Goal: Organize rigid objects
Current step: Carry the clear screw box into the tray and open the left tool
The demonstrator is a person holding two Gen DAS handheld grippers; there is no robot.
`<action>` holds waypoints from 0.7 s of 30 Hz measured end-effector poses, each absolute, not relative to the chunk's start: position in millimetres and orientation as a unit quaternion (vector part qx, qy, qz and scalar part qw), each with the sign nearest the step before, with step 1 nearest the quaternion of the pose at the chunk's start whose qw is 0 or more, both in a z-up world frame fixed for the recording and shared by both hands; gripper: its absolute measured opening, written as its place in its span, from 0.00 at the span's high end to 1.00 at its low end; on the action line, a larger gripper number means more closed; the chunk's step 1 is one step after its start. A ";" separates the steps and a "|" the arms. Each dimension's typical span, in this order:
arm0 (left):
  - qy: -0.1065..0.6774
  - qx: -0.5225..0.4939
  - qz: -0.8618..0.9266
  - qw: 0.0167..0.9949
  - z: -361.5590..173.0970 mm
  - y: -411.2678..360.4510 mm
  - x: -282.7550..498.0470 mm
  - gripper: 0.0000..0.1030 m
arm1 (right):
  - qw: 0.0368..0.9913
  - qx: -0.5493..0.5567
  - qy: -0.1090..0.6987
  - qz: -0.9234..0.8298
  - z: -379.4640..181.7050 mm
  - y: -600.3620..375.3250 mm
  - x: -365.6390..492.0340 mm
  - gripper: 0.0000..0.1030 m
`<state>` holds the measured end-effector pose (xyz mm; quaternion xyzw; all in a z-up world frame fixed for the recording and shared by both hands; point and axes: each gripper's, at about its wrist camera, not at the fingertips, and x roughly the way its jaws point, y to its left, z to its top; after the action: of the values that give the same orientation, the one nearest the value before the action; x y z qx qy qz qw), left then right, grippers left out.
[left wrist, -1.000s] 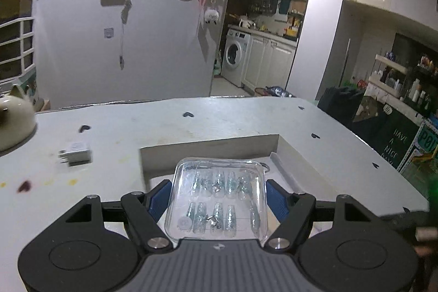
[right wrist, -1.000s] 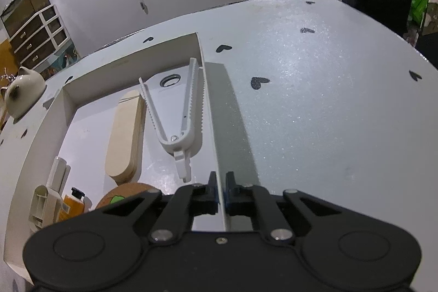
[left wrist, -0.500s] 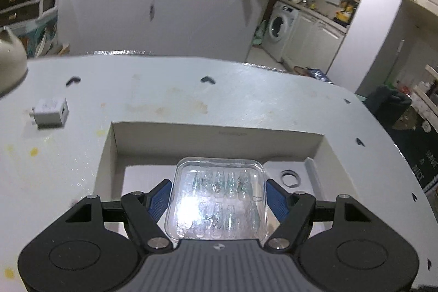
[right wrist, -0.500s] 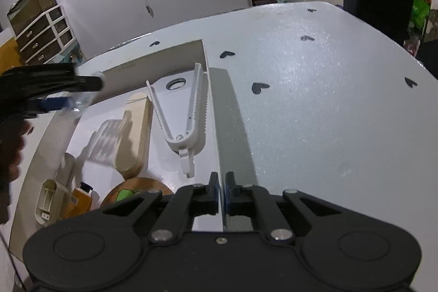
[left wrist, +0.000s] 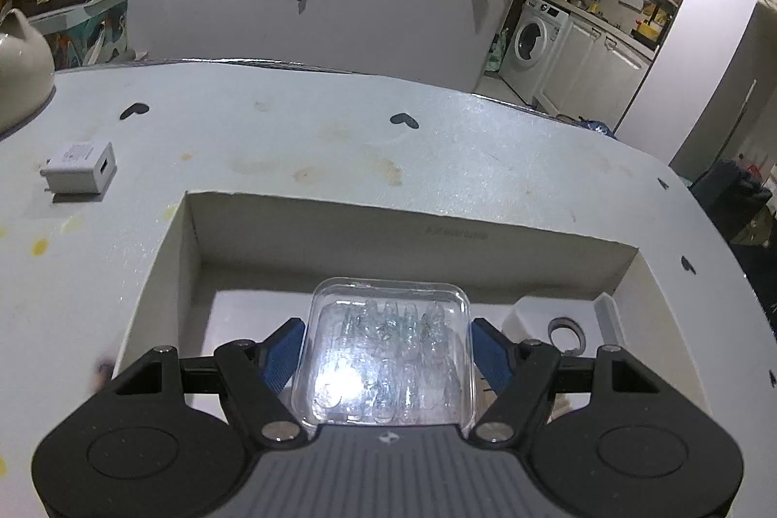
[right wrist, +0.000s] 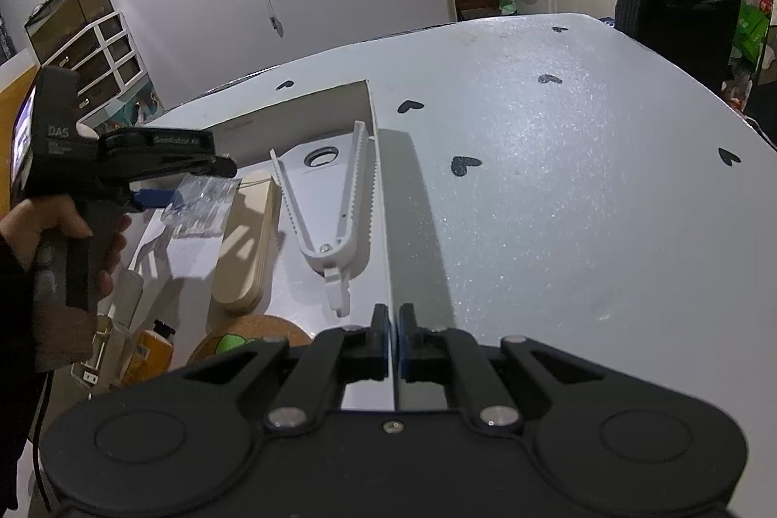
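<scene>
Over the shallow white cardboard box (left wrist: 408, 236), you hold a clear plastic clamshell case of small glass-like pieces (left wrist: 391, 365) ready to set down.

Your left gripper (left wrist: 388, 353) pinches the one clear case by its two side edges between the blue pads (left wrist: 284, 355), so it hangs flat above the box floor, probably for a level drop into the bare patch near the far wall. Your right gripper (right wrist: 392, 341) has its jaws pressed together on the thin right wall of the box (right wrist: 383, 226), likely to steady it. Count in the box, right view: one white toothed plastic opener (right wrist: 340, 197), one long pale wooden block (right wrist: 247, 246), one round cork coaster (right wrist: 247, 336), one small yellow bottle (right wrist: 155, 348). On the pale tabletop (left wrist: 437, 158) outside sits one white charger cube (left wrist: 80, 168).
</scene>
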<state>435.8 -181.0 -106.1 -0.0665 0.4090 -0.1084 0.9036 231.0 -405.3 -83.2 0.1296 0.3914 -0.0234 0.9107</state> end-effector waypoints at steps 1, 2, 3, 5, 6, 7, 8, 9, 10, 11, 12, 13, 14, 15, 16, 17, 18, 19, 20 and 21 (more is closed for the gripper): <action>0.409 -0.063 -0.109 0.904 -106.0 -182.2 436.4 0.28 | 0.911 0.130 0.392 -0.023 -83.1 -405.4 231.2 0.96; 0.409 -0.061 -0.108 0.904 -106.0 -183.0 436.9 0.28 | 0.910 0.131 0.392 -0.024 -83.1 -405.5 231.2 0.96; 0.408 -0.059 -0.107 0.905 -106.1 -183.6 437.0 0.28 | 0.910 0.132 0.391 -0.024 -83.1 -405.8 231.0 0.96; 0.410 -0.061 -0.108 0.904 -106.3 -183.8 437.6 0.20 | 0.911 0.132 0.391 -0.026 -83.1 -405.0 230.7 0.96; 0.413 -0.063 -0.108 0.902 -106.4 -183.4 437.9 0.15 | 0.911 0.131 0.391 -0.028 -83.0 -404.2 230.6 0.96; 0.416 -0.065 -0.107 0.901 -106.9 -182.9 437.9 0.10 | 0.911 0.129 0.391 -0.029 -82.8 -403.3 230.6 0.96; 0.417 -0.066 -0.109 0.900 -106.9 -182.2 437.3 0.10 | 0.911 0.128 0.391 -0.031 -82.7 -402.4 230.8 0.96; 0.418 -0.065 -0.111 0.899 -106.4 -182.0 436.4 0.10 | 0.911 0.127 0.391 -0.032 -82.5 -401.9 231.0 0.96; 0.419 -0.065 -0.113 0.898 -105.6 -181.8 435.0 0.09 | 0.911 0.126 0.391 -0.033 -82.3 -401.4 230.7 0.96; 0.419 -0.065 -0.115 0.898 -104.3 -181.5 433.3 0.09 | 0.911 0.126 0.391 -0.034 -82.2 -401.3 230.8 0.96; 0.418 -0.067 -0.118 0.898 -101.9 -180.6 430.4 0.08 | 0.911 0.126 0.390 -0.035 -82.1 -401.1 230.7 0.96; 0.416 -0.069 -0.121 0.899 -99.6 -180.1 427.7 0.05 | 0.911 0.126 0.390 -0.035 -82.1 -401.0 230.7 0.96; 0.413 -0.071 -0.125 0.899 -96.7 -179.9 424.2 0.03 | 0.912 0.125 0.390 -0.036 -82.1 -400.8 230.8 0.96; 0.410 -0.070 -0.129 0.900 -93.2 -179.8 420.1 0.02 | 0.912 0.124 0.389 -0.036 -82.2 -401.0 231.5 0.96; 0.404 -0.068 -0.132 0.903 -89.5 -180.0 415.0 0.00 | 0.912 0.124 0.389 -0.037 -82.4 -400.8 231.3 0.96; 0.397 -0.064 -0.136 0.905 -85.5 -180.2 409.1 0.00 | 0.912 0.125 0.389 -0.037 -82.6 -401.0 231.5 0.96; 0.392 -0.060 -0.142 0.907 -81.7 -180.5 403.4 0.00 | 0.912 0.125 0.389 -0.038 -82.7 -401.1 231.6 0.96; 0.388 -0.054 -0.148 0.908 -77.9 -181.0 397.8 0.00 | 0.912 0.124 0.389 -0.037 -82.7 -400.9 231.6 0.96; 0.385 -0.051 -0.153 0.909 -75.0 -181.5 392.3 0.00 | 0.912 0.120 0.390 -0.037 -82.7 -400.1 231.9 0.96; 0.382 -0.047 -0.159 0.909 -71.2 -181.5 385.5 0.00 | 0.912 0.113 0.393 -0.037 -83.3 -398.7 232.0 0.96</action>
<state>385.5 -181.5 -71.2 -0.0471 0.3817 -0.1589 0.9093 232.0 -398.7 -83.3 0.1134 0.3925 -0.0367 0.9120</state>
